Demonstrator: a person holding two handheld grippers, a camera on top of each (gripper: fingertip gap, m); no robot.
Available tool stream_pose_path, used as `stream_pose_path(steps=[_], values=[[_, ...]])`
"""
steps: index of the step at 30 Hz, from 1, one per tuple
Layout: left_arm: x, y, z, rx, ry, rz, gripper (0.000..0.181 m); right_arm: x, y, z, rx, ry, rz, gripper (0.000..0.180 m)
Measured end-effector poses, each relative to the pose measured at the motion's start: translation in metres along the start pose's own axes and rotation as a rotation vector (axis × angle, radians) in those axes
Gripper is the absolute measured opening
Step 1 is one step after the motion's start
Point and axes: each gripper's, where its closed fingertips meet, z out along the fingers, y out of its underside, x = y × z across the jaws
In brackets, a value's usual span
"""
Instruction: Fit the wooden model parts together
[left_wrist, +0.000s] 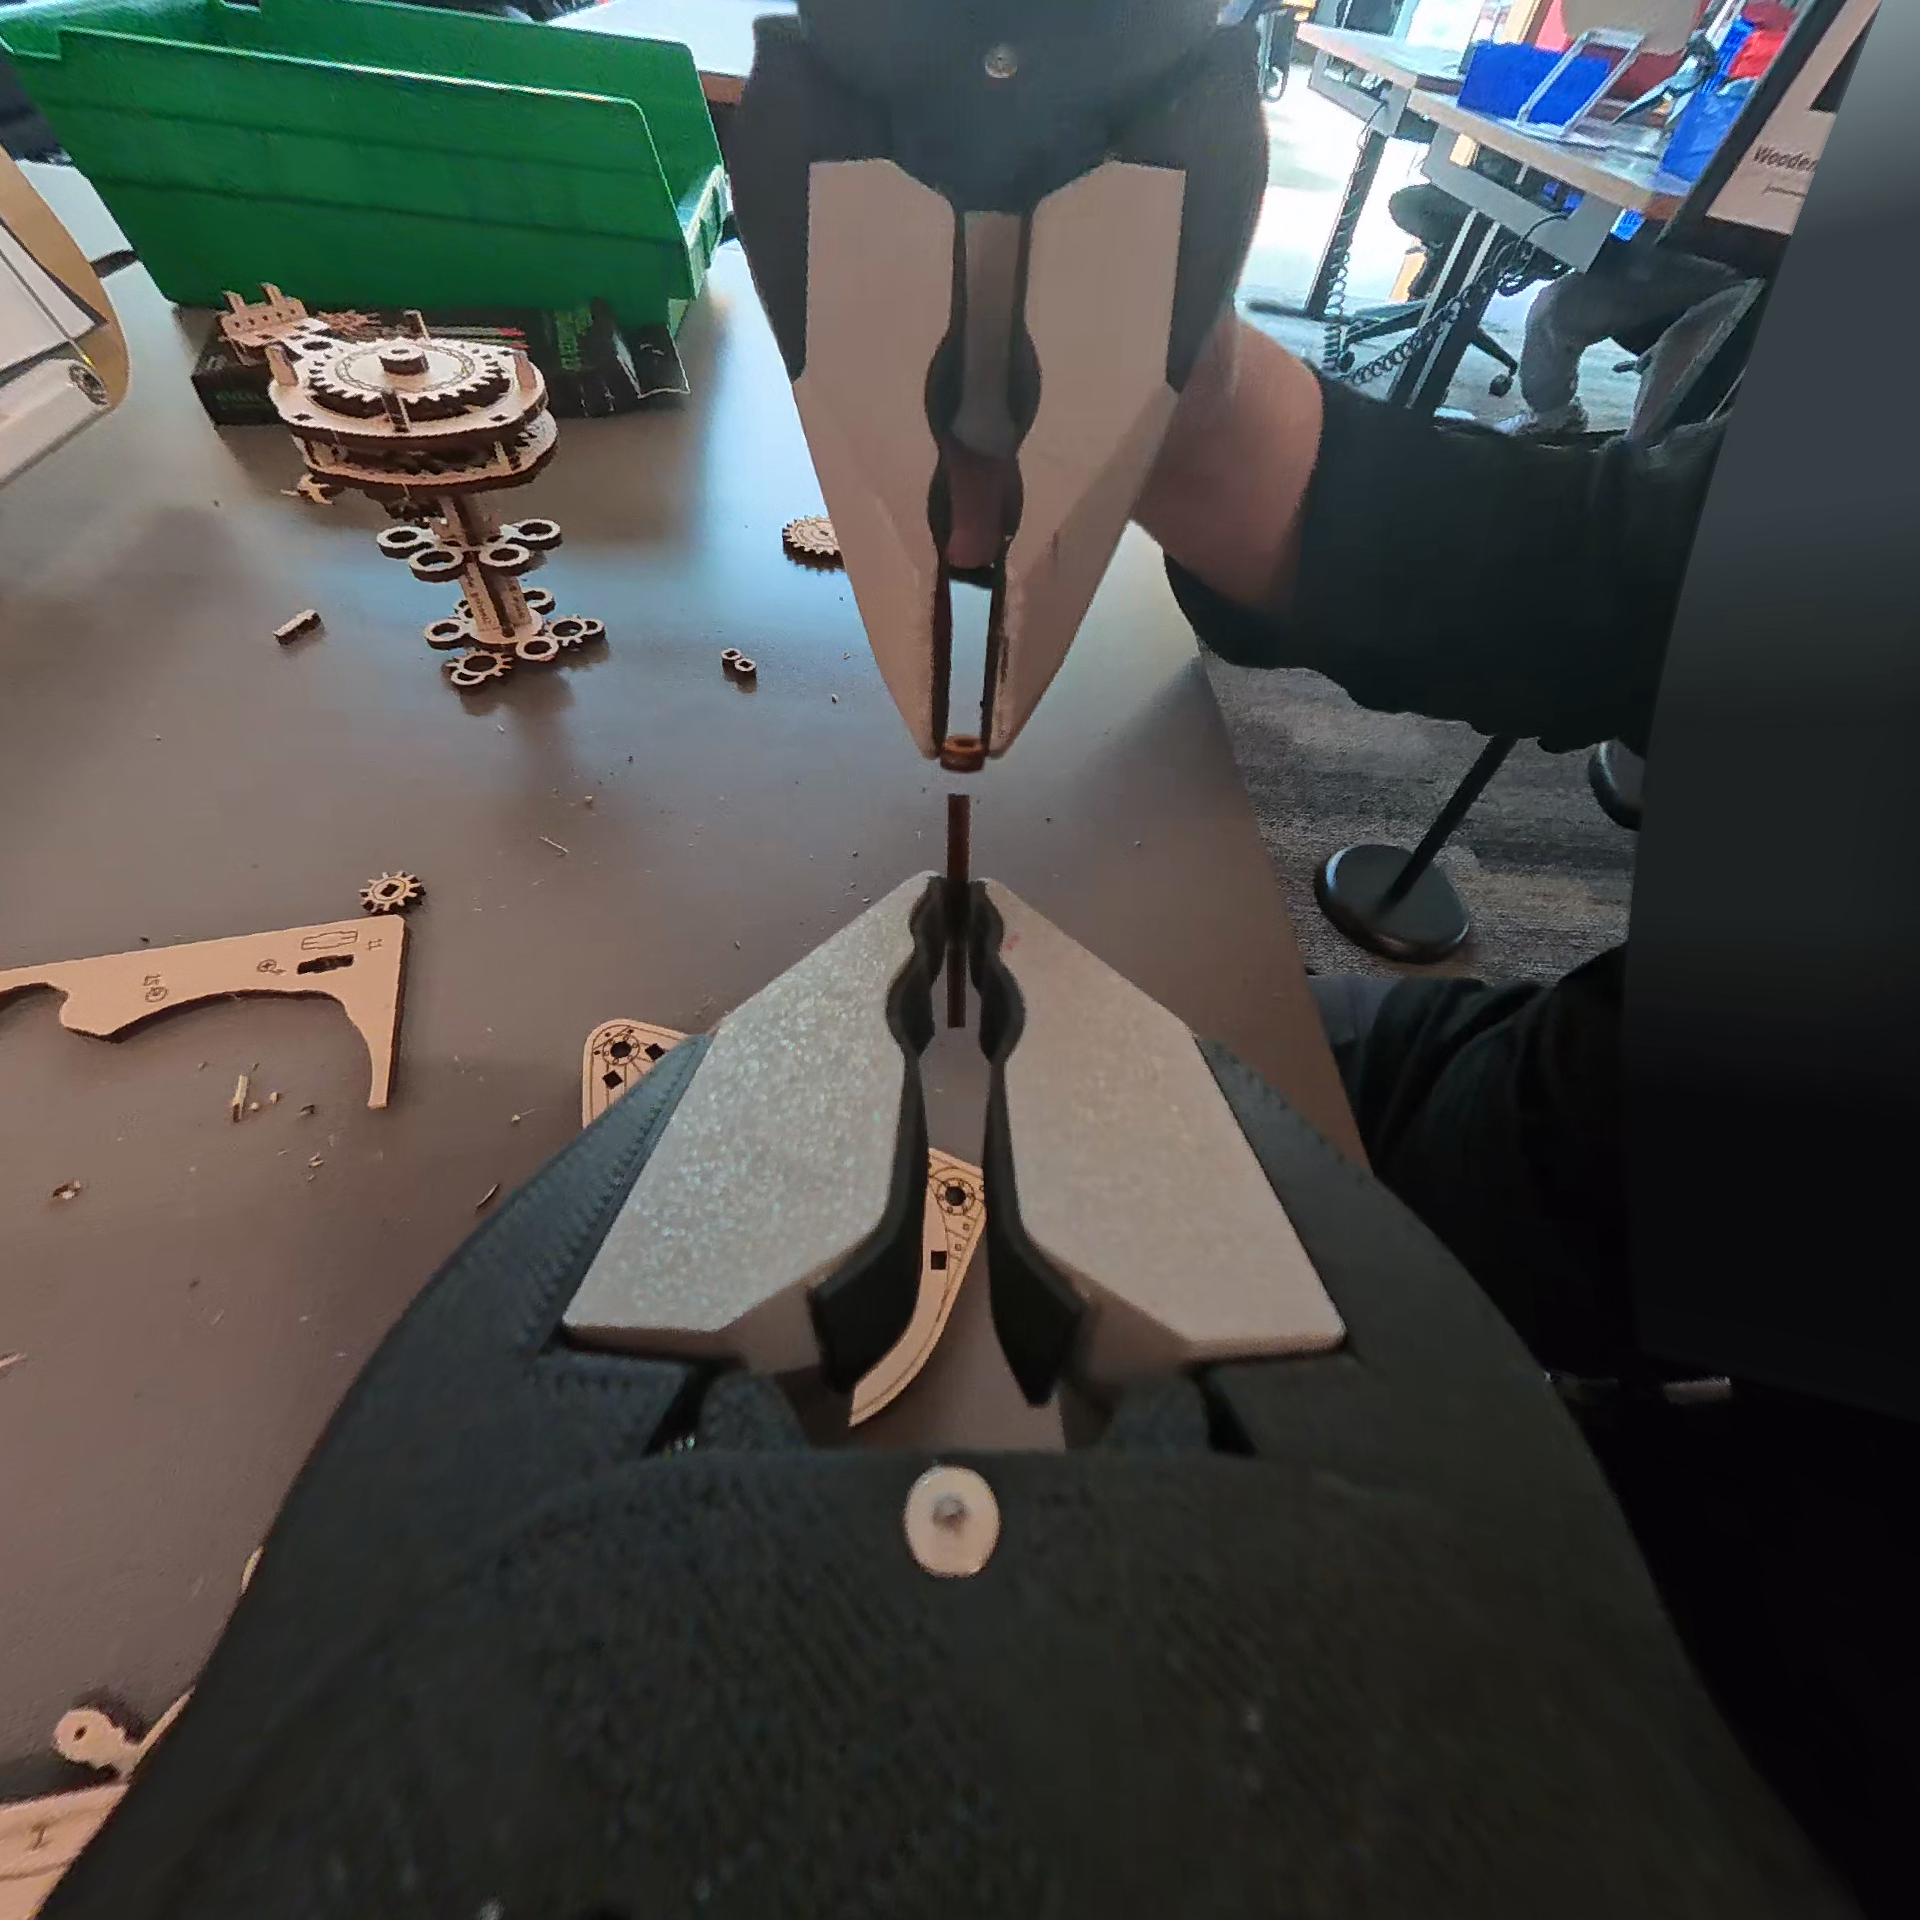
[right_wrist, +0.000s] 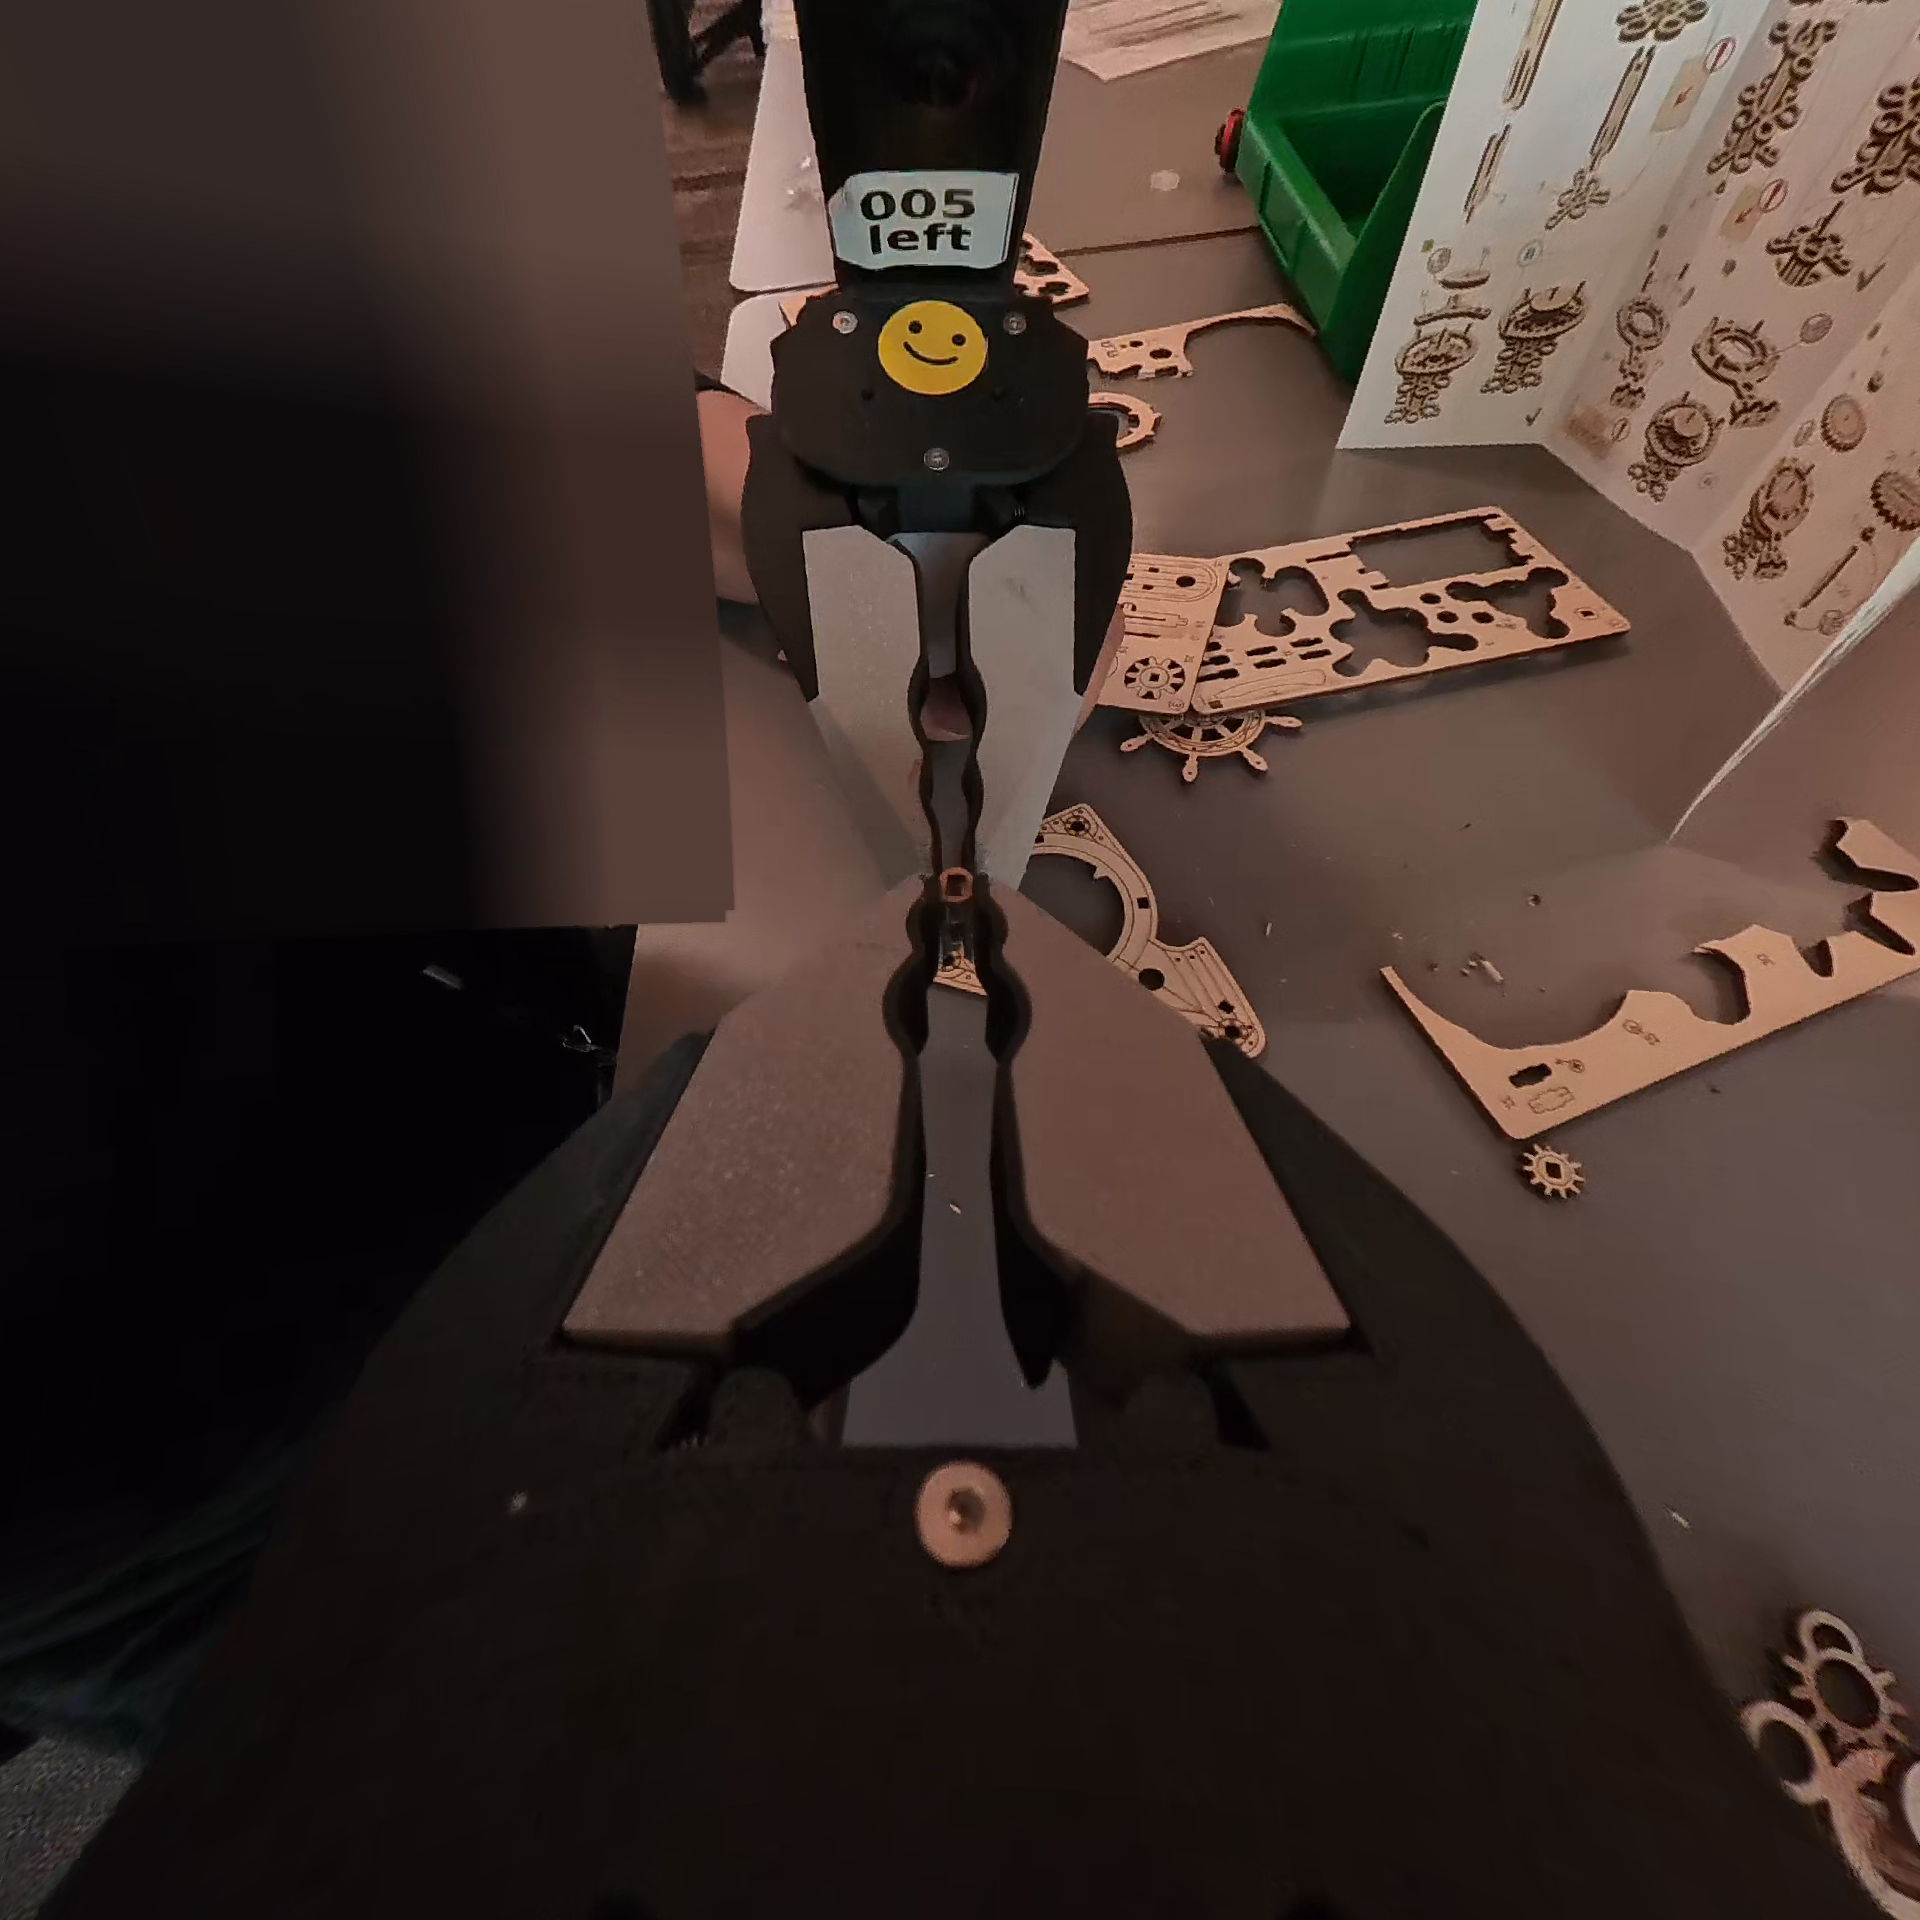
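Observation:
In the left wrist view my left gripper (left_wrist: 956, 888) is shut on a thin dark wooden rod (left_wrist: 956, 852) that sticks out past its tips. My right gripper (left_wrist: 964, 743) faces it tip to tip, shut on a small wooden ring (left_wrist: 961, 750). The ring sits in line with the rod's end, a small gap apart. In the right wrist view my right gripper (right_wrist: 956, 904) holds the ring (right_wrist: 956, 886), its hole facing me. The left gripper (right_wrist: 951, 868) is just beyond it; the rod is hidden there.
A part-built gear model (left_wrist: 410, 416) stands at the back left before a green bin (left_wrist: 364, 156). Punched wooden sheets (left_wrist: 208, 987) (right_wrist: 1382, 613), small gears (left_wrist: 393, 891) (right_wrist: 1550, 1172) and scraps lie on the grey table. An instruction sheet (right_wrist: 1662, 312) stands on the right. The table edge (left_wrist: 1247, 831) runs close by. The grippers are tip to tip, or close to it.

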Motion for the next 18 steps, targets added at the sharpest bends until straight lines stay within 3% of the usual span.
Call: stream_pose_path(steps=[18], values=[[-0.0001, -0.0049, -0.0010, 0.039, -0.008, 0.050, 0.001, 0.0009, -0.0043, -0.0015, 0.050, 0.075, -0.065, 0.002]])
